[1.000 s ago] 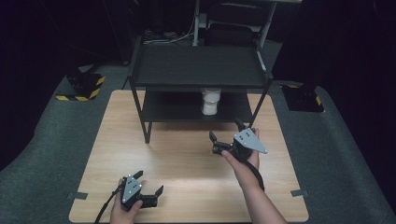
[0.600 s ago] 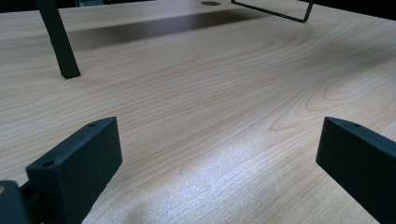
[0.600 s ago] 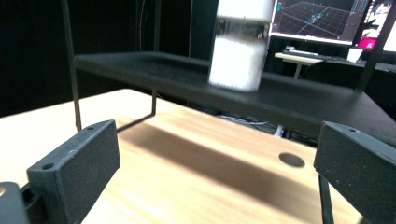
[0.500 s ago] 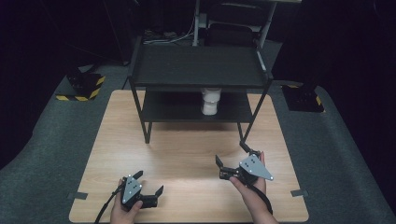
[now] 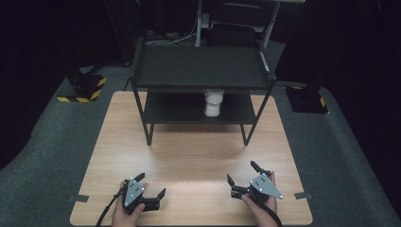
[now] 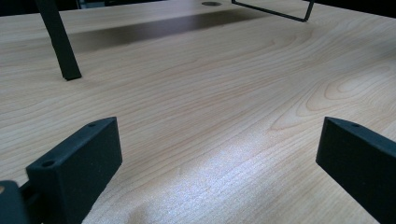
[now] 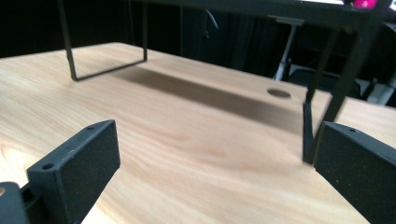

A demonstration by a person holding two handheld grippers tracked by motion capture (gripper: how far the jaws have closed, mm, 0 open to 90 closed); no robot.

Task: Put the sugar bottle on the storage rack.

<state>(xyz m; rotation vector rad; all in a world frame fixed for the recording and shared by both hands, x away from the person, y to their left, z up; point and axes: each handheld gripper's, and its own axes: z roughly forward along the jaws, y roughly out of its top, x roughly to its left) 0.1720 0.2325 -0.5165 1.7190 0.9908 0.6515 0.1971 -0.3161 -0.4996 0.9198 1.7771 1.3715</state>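
Left gripper (image 5: 150,185) resting near front-left corner of table (image 5: 189,156), jaws standing wide apart, gripping nothing. Right gripper (image 5: 244,173) sitting near front-right corner, jaws likewise spread, holding nothing. Both hands grasping grippers at front edge. White cup (image 5: 213,102) standing upright on lower shelf of black rack (image 5: 198,71) at table's rear edge, well apart from both grippers.

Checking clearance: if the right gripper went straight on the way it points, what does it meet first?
Probably bare table: the right gripper has open jaws with only wood between them. Farther on, likely the black shelf rack's leg just right of centre; depth is unclear.
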